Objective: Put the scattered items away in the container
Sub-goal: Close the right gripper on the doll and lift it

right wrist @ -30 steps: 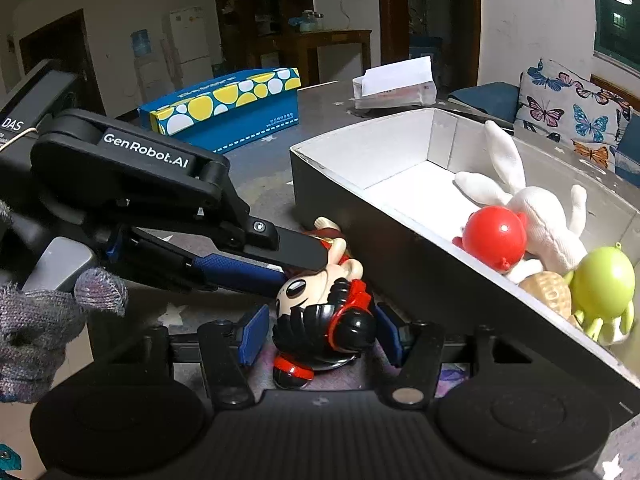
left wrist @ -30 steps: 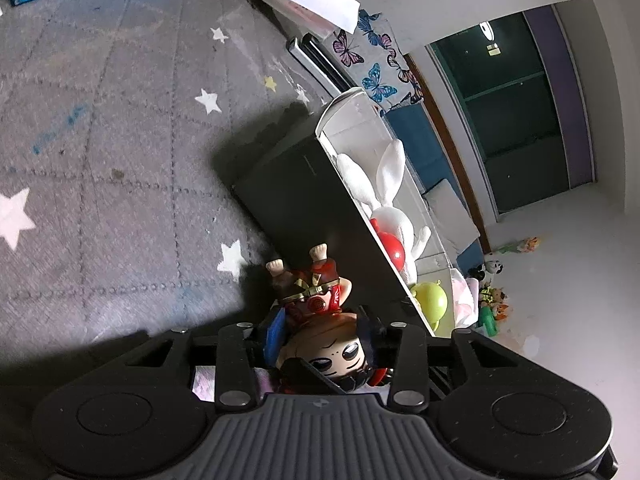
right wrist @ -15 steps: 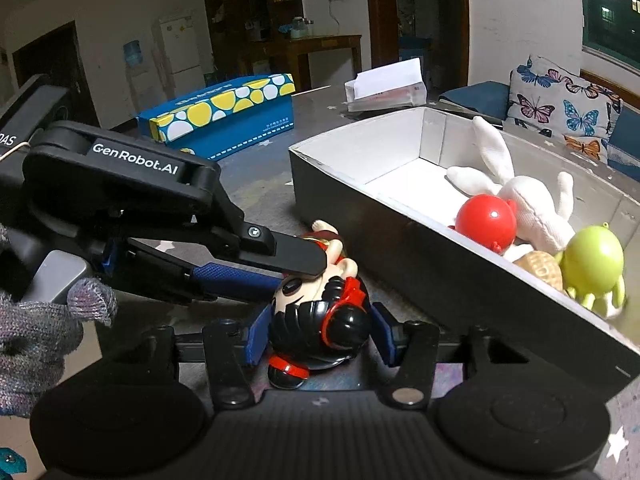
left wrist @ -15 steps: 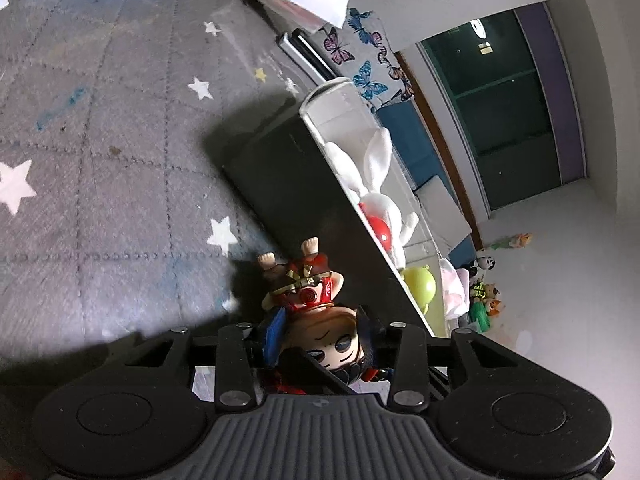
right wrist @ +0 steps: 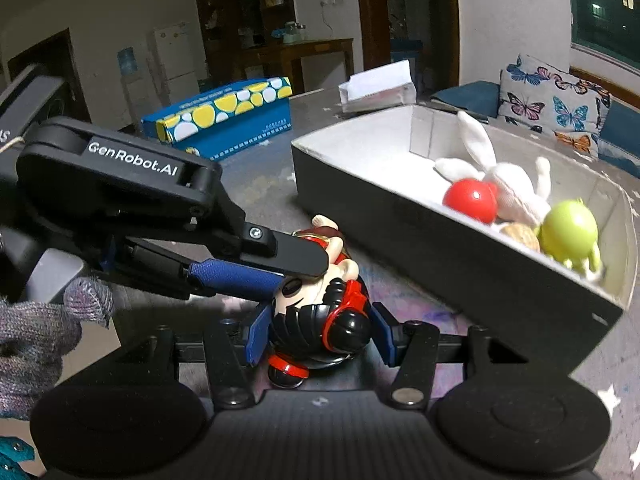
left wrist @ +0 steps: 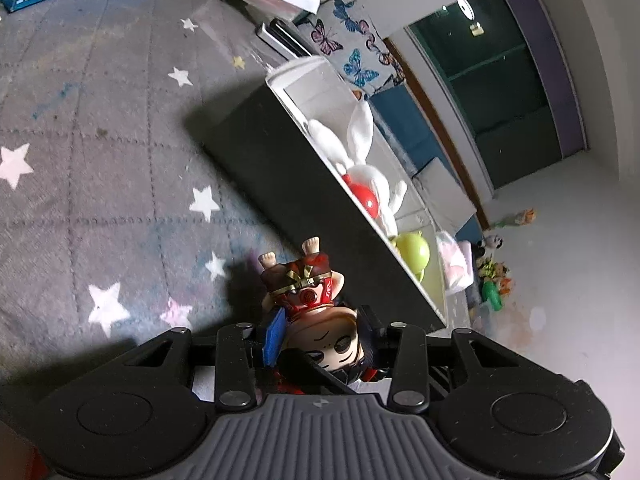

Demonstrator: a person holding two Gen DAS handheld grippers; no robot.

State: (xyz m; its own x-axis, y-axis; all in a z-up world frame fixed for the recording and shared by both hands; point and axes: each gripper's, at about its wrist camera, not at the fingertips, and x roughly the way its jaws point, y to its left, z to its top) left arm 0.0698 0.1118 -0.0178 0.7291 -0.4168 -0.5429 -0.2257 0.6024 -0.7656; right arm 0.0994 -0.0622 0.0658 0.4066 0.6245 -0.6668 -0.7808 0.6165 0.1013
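Gripping the doll from both sides at once: left tool clamped on its big head at the lower centre of the left wrist view, right tool pressed narrow against the black hair at the lower centre of the right wrist view. Having just pinched inward a little more on the right since a second ago, now settled on the doll. Lying low over the star-patterned table, feet pointing up the frame, just beside the dark outer wall of the container but not yet over its rim. Already holding the white rabbit, red ball and green toy at the right of the frame. Judging the doubled grip now firm enough for lifting, with raising over the wall and dropping inside probably coming next.
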